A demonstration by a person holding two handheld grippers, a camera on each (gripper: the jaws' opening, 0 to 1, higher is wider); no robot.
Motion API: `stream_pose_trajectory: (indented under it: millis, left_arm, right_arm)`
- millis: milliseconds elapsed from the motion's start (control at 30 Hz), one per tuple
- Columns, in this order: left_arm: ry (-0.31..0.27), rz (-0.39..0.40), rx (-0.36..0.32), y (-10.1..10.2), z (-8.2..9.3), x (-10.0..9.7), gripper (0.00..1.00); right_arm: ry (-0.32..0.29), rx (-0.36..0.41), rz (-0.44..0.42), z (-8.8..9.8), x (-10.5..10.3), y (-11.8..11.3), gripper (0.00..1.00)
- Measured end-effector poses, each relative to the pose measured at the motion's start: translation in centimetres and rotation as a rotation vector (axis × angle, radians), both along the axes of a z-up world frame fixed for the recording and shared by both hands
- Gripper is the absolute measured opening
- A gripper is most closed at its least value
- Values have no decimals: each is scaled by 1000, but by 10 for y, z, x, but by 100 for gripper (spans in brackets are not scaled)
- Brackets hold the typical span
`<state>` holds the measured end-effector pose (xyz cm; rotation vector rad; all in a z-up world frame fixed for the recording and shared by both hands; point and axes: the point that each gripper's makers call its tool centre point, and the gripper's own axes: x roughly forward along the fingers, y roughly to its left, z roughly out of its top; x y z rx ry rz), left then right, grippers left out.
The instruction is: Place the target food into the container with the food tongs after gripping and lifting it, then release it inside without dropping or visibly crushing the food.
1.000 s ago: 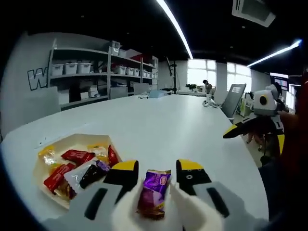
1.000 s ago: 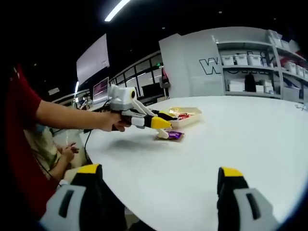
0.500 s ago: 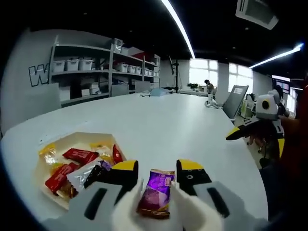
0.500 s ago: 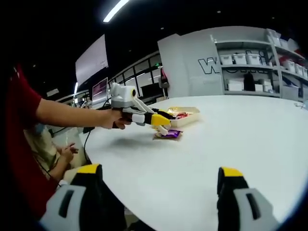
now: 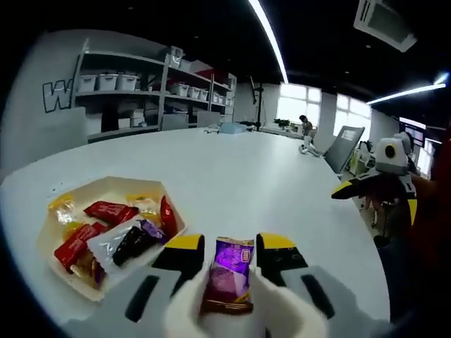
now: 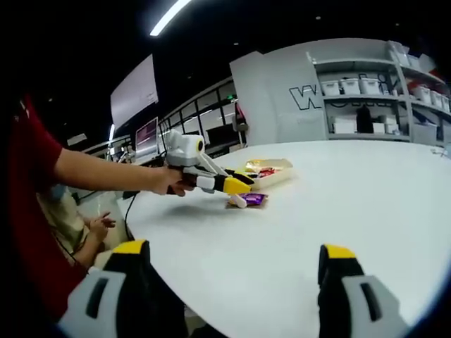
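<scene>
- The left gripper (image 5: 227, 255), at the bottom centre, is closed on white tongs that pinch a purple foil snack packet (image 5: 229, 273), probably just lifted from the white surface (image 5: 268, 176).
- The shallow beige tray of wrapped snacks (image 5: 106, 189) waits at lower left.
- The right gripper (image 6: 231, 248) is wide open and holds nothing.

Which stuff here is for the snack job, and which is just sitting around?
For the job:
- purple snack packet, between the left tongs
- cream tray holding other snacks

Just around:
- shelves with bins
- grey chair
- right tongs, open, idle
</scene>
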<state>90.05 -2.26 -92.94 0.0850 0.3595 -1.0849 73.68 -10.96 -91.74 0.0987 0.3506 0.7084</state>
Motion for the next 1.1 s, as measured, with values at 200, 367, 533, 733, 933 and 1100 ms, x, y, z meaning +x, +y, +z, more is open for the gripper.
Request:
stream_pose_trajectory:
  millis: [200, 367, 533, 733, 933, 1100]
  left_arm:
    - [45, 41, -11, 2, 0, 3, 26]
    - [28, 24, -18, 1, 10, 0, 26]
    - [15, 23, -34, 2, 24, 2, 26]
    - [8, 29, -49, 8, 35, 9, 26]
    - [0, 49, -68, 14, 51, 19, 26]
    - [-12, 77, -63, 22, 59, 33, 26]
  right_arm:
    - [5, -8, 3, -3, -1, 0, 99]
    - [1, -5, -1, -1, -1, -1, 99]
    - [4, -1, 3, -2, -1, 1, 99]
    - [5, -2, 2, -3, -2, 1, 99]
    - [6, 2, -1, -4, -1, -1, 99]
    - [8, 3, -1, -5, -2, -1, 99]
